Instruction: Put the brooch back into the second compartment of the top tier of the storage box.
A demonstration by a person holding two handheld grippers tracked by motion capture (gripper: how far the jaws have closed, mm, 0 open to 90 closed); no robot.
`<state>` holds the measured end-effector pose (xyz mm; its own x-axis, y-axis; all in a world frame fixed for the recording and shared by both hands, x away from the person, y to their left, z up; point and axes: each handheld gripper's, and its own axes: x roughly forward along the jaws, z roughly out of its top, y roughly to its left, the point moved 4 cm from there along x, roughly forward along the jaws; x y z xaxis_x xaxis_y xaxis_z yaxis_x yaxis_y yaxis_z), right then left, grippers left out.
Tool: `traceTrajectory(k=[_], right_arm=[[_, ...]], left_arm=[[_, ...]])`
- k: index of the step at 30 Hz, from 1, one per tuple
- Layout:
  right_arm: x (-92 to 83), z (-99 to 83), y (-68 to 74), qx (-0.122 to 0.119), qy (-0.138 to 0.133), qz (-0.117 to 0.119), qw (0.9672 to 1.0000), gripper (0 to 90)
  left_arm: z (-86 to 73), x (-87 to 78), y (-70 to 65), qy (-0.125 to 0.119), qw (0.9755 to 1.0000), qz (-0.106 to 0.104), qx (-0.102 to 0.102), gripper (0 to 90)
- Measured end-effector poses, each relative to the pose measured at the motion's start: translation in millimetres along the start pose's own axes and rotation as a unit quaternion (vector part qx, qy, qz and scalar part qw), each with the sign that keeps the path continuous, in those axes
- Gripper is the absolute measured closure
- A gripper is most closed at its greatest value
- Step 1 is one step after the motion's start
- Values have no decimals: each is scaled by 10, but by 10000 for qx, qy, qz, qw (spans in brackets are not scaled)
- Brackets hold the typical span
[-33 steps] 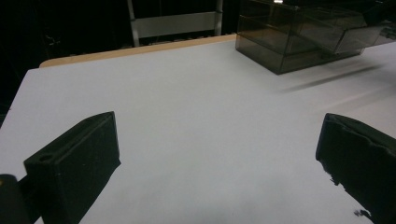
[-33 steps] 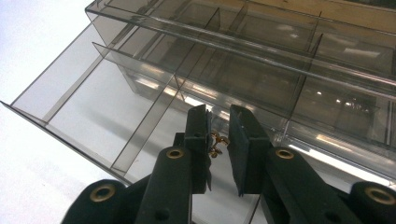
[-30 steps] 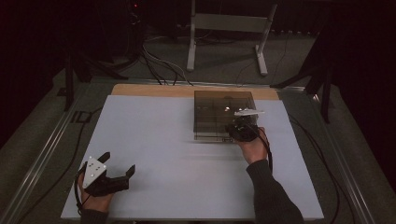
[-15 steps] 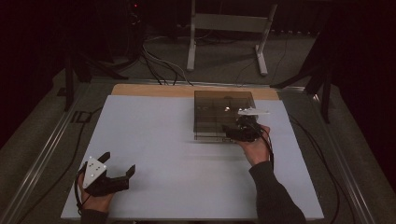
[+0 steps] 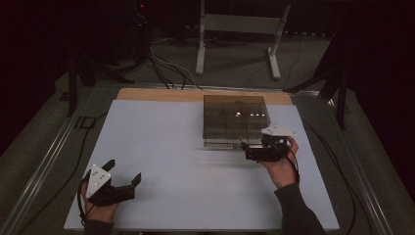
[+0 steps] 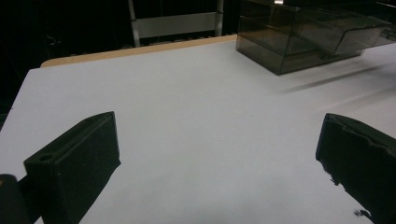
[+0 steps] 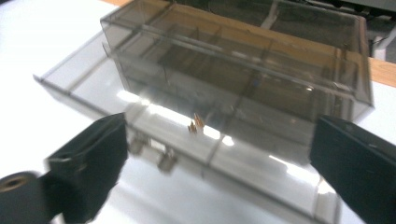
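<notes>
High view shows a white desk (image 5: 186,147) with a strip of bare wood along its far edge. A smoky, see-through plastic drawer organizer (image 5: 236,117) sits near the far edge, right of centre, divided inside into compartments. In the right gripper view, one drawer (image 7: 187,135) is pulled out toward the camera. A few small brass-coloured pieces (image 7: 196,124) lie near the drawer's middle; they are too small and blurred to identify. Two small metallic items (image 7: 152,151) lie closer to the drawer's front wall, also blurred. The other compartments are hard to make out through the tinted plastic.

The right gripper (image 5: 254,149) hovers just in front of the organizer, held by a hand (image 5: 281,166) in a dark sleeve, its jaws spread wide, empty. The left gripper (image 5: 122,176) rests near the desk's near left corner, well apart from the organizer, jaws also spread and holding nothing.
</notes>
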<state>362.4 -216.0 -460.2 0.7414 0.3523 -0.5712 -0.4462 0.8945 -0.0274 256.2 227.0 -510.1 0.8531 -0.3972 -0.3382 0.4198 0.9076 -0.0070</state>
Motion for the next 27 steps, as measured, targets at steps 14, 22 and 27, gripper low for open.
traceTrajectory(k=[14, 22, 27], right_arm=[[-367, -521, -146, 90, -454, -121, 9989, 2], [-522, -717, -182, 42, -749, -152, 9971, 3], [-606, -796, -201, 96, -977, -143, 9951, 2]], left_arm=[[5, -17, 4, 33, 10000, -39, 2, 2], [15, -44, 4, 0, 10000, -56, -15, 3], [26, -69, 9, -54, 10000, -65, -29, 3]])
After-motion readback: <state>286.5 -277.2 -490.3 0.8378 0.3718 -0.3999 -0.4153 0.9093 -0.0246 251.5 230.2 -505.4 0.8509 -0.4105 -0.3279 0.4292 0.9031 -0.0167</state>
